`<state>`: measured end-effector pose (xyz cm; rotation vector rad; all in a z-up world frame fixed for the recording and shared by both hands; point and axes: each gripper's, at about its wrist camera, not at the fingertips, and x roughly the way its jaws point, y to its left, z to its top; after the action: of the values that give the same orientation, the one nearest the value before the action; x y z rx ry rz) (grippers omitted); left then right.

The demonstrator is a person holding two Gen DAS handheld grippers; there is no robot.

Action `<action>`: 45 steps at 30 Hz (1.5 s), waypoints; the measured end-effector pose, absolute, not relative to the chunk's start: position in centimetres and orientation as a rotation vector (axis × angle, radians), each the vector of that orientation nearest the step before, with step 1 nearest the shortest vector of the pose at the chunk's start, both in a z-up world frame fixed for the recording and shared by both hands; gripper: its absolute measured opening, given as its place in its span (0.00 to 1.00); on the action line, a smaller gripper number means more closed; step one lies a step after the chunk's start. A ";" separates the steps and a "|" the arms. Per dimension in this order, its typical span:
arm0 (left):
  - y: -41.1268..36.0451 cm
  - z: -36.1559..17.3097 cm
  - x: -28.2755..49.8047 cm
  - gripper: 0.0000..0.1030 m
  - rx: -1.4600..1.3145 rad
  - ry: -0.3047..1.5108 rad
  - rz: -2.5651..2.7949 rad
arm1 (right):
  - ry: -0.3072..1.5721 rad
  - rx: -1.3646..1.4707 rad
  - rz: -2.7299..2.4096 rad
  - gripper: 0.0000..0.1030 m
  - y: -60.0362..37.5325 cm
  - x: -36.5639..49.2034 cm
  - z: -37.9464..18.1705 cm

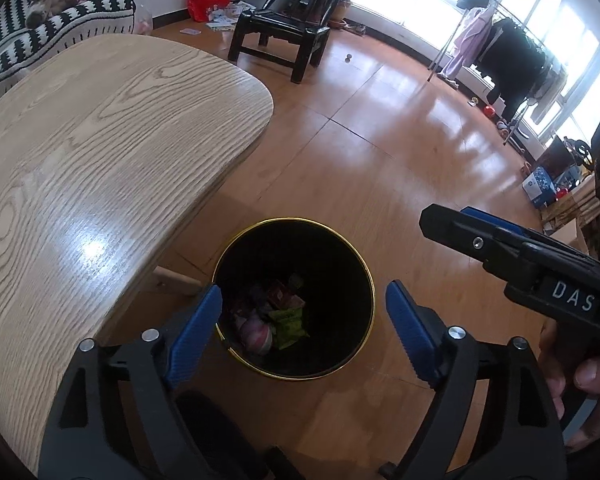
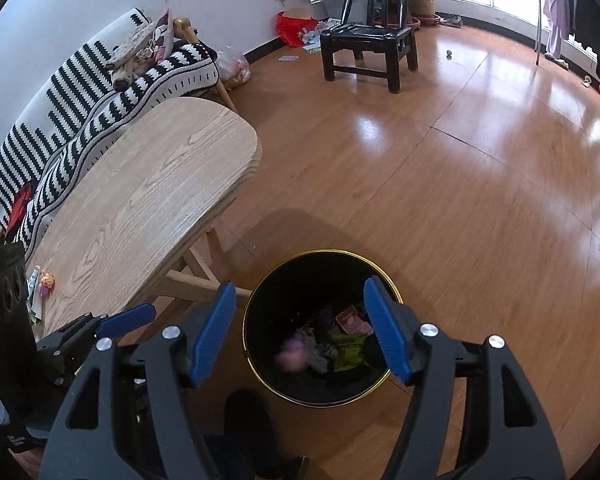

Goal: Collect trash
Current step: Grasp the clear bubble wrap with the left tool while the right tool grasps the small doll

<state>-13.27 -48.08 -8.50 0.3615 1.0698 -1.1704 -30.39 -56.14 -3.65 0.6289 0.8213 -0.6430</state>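
Both hand-held grippers — left [image 1: 304,320], right [image 2: 300,328] — open, empty | poised over bin [image 1: 364,276] | wrappers [image 1: 288,320] dropped inside

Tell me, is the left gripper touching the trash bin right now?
Apart. In the left wrist view the left gripper hangs open above the trash bin, nothing between its fingers; the wrappers lie far down inside the bin.

Pink item [image 2: 290,358] in the bin [image 2: 260,300] blurred, unidentifiable; small toy [image 2: 46,281] on the table's [image 2: 140,200] near-left edge too small to identify.
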 end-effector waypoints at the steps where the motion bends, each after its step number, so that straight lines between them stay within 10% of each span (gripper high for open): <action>1: -47.9 -8.4 -13.3 0.80 0.354 1.071 -1.166 | 0.820 0.627 -0.642 0.64 -56.1 -30.4 -3.5; 18: -25.7 2.9 -1.3 0.84 -0.006 0.915 -0.949 | 0.759 0.448 -0.364 0.71 -45.4 -17.6 4.4; 29: -5.3 0.0 5.3 0.84 0.169 0.818 -0.500 | 0.842 0.298 -0.008 0.71 -28.4 -2.6 4.1; 45: -7.6 -5.6 11.1 0.84 0.462 0.704 -0.588 | 0.995 0.107 -0.005 0.71 -26.3 8.2 -5.0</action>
<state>11.08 -7.62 -5.65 0.4619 0.7037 -0.5885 8.24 -26.34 -4.96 0.1073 0.9955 -0.0048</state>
